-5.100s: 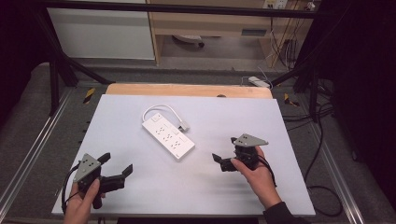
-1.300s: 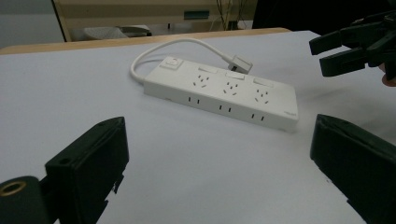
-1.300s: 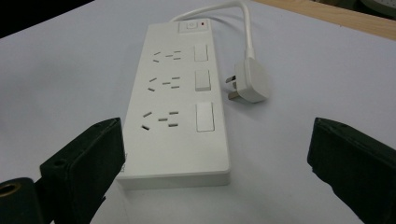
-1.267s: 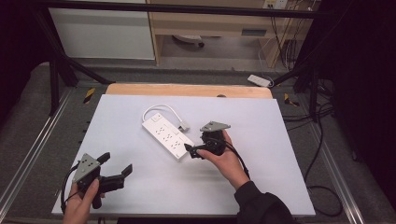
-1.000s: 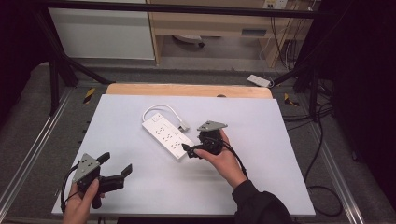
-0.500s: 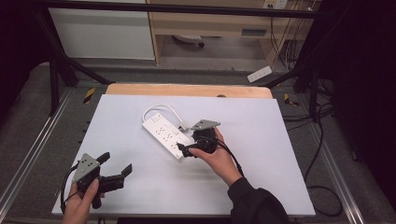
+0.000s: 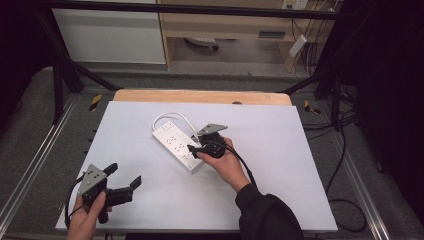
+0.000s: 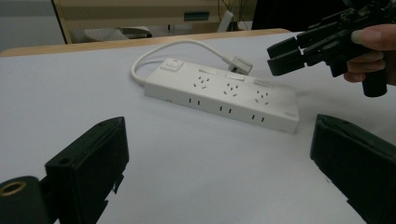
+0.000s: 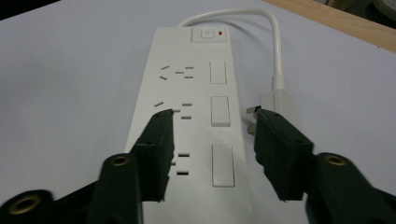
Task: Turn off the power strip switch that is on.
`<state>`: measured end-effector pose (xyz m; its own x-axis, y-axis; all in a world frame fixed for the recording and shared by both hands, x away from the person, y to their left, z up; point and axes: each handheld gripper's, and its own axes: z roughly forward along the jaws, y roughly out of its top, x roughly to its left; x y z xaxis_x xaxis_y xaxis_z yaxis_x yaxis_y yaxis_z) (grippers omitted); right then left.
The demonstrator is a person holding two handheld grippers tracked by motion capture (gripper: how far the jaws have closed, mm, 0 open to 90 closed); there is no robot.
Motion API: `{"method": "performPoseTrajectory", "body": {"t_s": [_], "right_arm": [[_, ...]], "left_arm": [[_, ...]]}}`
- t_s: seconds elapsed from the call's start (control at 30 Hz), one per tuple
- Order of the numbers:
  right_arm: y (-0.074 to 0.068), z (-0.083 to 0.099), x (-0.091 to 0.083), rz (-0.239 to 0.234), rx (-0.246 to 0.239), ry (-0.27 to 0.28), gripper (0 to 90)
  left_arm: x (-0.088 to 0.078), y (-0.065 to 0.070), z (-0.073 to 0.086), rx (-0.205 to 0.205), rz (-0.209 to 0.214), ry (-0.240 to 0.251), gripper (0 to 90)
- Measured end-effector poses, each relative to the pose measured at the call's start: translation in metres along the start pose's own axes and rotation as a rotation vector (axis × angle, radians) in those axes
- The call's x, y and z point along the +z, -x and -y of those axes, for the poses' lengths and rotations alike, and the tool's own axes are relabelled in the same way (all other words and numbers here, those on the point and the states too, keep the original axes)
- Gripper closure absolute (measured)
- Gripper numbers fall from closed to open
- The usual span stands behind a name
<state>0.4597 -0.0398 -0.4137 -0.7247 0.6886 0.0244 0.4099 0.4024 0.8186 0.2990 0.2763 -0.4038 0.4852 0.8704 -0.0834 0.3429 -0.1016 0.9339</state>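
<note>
A white power strip (image 7: 179, 145) lies slantwise in the middle of the white table, its short cable (image 7: 172, 117) looping round to a plug (image 9: 279, 103) beside it. Above the strip's near half hovers my right gripper (image 7: 194, 150), open, its fingers (image 9: 159, 140) straddling the row of switches (image 9: 220, 112); the right finger is close to the plug. My left gripper (image 7: 122, 179) rests open near the front left edge, well away from the strip (image 8: 224, 95). In the left gripper view the right gripper (image 8: 292, 56) hangs over the strip's far end.
A wooden strip (image 7: 200, 96) borders the table's far edge. Metal rails (image 7: 35, 160) run along both sides, and cables (image 7: 345, 150) trail on the floor to the right. Open tabletop lies right of the power strip and along the front.
My right gripper has travelled left from the table's right side to just over the power strip. The left gripper and the strip have stayed where they were.
</note>
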Motion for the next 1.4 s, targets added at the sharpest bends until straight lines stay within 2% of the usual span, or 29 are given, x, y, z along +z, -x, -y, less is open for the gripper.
{"method": "performPoseTrajectory", "body": {"t_s": [0.17, 0.43, 0.8, 1.4], "right_arm": [[0.003, -0.003, 0.013, 0.006, -0.001, 0.002, 75.5], [0.008, -0.007, 0.028, 0.009, 0.011, -0.001, 89.2], [0.01, -0.005, 0.043, 0.01, 0.012, -0.021, 90.0], [0.009, -0.003, 0.046, 0.012, -0.01, -0.021, 90.0]], "left_arm": [[0.0, 0.0, 0.0, 0.0, 0.0, 0.001, 4.3], [0.0, -0.001, 0.0, 0.0, 0.003, 0.003, 4.3], [0.0, -0.001, -0.001, 0.006, 0.003, 0.002, 4.3], [-0.001, -0.001, -0.001, 0.007, 0.003, 0.001, 4.3]]}}
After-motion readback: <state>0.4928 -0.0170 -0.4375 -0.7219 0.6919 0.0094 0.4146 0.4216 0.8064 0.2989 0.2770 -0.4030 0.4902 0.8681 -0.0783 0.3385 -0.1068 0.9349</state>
